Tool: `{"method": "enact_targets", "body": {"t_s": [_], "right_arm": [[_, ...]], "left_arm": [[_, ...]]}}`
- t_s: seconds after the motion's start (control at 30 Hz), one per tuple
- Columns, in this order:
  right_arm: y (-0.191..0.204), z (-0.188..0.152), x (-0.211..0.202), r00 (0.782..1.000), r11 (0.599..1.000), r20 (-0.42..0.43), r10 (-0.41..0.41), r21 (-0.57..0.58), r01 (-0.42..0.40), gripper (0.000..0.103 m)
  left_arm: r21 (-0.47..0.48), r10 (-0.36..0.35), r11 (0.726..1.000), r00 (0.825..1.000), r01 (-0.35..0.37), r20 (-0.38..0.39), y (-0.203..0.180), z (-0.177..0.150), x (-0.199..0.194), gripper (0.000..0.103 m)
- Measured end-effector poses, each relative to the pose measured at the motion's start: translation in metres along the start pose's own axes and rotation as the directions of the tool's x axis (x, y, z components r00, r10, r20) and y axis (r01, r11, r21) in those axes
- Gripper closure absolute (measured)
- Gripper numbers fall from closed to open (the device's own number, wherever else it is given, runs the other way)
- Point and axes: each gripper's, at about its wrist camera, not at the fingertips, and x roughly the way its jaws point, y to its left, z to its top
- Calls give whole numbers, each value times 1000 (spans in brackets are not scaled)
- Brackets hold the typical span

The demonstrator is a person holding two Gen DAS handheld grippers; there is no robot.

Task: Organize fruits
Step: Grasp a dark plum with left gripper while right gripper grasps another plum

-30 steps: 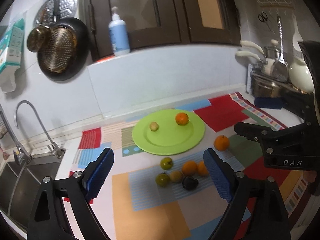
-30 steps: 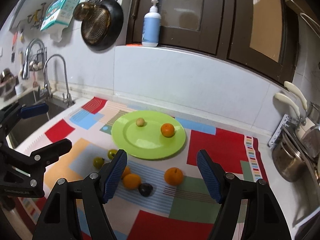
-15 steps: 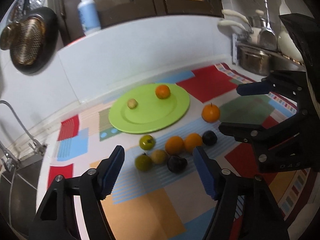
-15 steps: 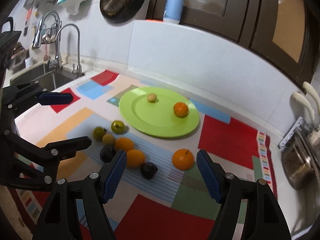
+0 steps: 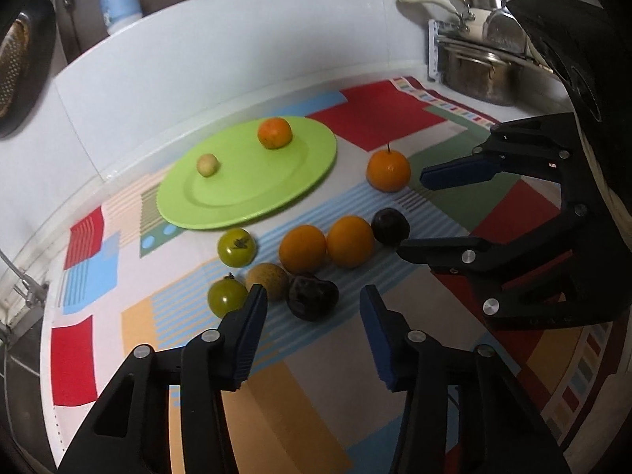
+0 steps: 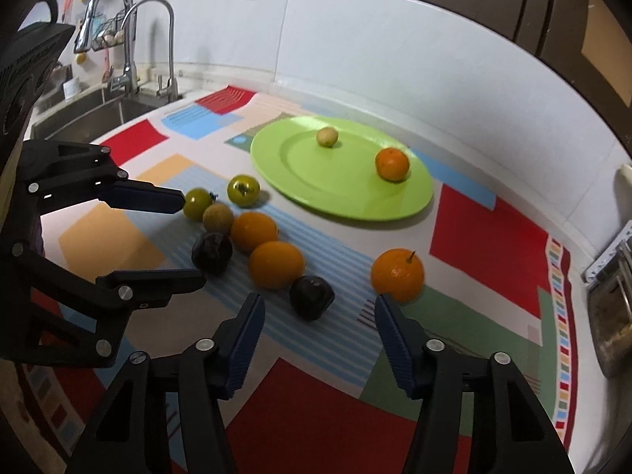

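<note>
Left wrist view shows the approach step: the left gripper (image 5: 312, 316) has just been closing, its fingers half-open with nothing pressed between them, framing the wrinkled dark fruit (image 5: 312, 295) near the front edge of the surface (image 5: 252, 407); the right gripper (image 6: 318, 316), also just closing and empty, frames the other dark fruit (image 6: 311, 297). Next, I judge, each must drop lower, pinch gently, then carry to the green plate (image 5: 237, 201) by the back edge; counted: one plate holding an orange and a small pale fruit, and off it three oranges, two green tomatoes, one tan fruit, two dark fruits.
</note>
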Motion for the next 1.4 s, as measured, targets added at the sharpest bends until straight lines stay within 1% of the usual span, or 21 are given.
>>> {"method": "enact_targets", "body": {"t_s": [0.13,0.23,0.3,0.37,0.47,0.53,0.67,0.77,0.83,0.87,0.97,1.17,1.4], "right_arm": [[-2,0,9,1000,1000,-15,19,-2,-19,49],[-2,-1,14,999,1000,-25,30,-4,-30,52],[-3,-1,17,999,999,-33,39,0,-39,53],[-3,-1,20,998,999,-38,48,4,-48,55],[-4,0,23,998,999,-41,49,10,-49,56],[-5,1,26,997,998,-44,60,19,-59,60],[-5,2,29,996,997,-47,70,23,-69,61],[-5,2,31,996,997,-49,74,27,-72,64],[-6,3,32,996,996,-51,80,35,-78,66],[-6,3,32,995,996,-51,81,38,-79,68],[-6,3,32,996,996,-50,77,42,-75,72],[-7,1,28,996,995,-50,79,62,-76,73],[-8,3,16,997,994,-34,73,90,-70,73]], "left_arm": [[4,-16,1000,1000,16,-17,-1,0,8,59],[-1,-31,1000,999,31,-30,0,0,13,61],[-1,-35,999,999,35,-33,1,1,15,61],[-2,-37,999,999,37,-34,1,1,16,62],[-5,-37,999,999,37,-37,3,2,19,64],[-8,-42,999,998,42,-36,4,3,20,65],[-5,-39,999,999,39,-36,4,4,21,67],[-7,-38,999,999,38,-38,4,4,22,67],[-9,-35,999,999,35,-38,5,4,23,70],[-11,-33,999,999,33,-38,5,4,23,72],[-19,-38,999,999,37,-37,6,4,23,72],[-41,-52,998,998,51,-35,6,5,20,72],[-51,-51,997,999,51,-3,7,9,7,72]]}}
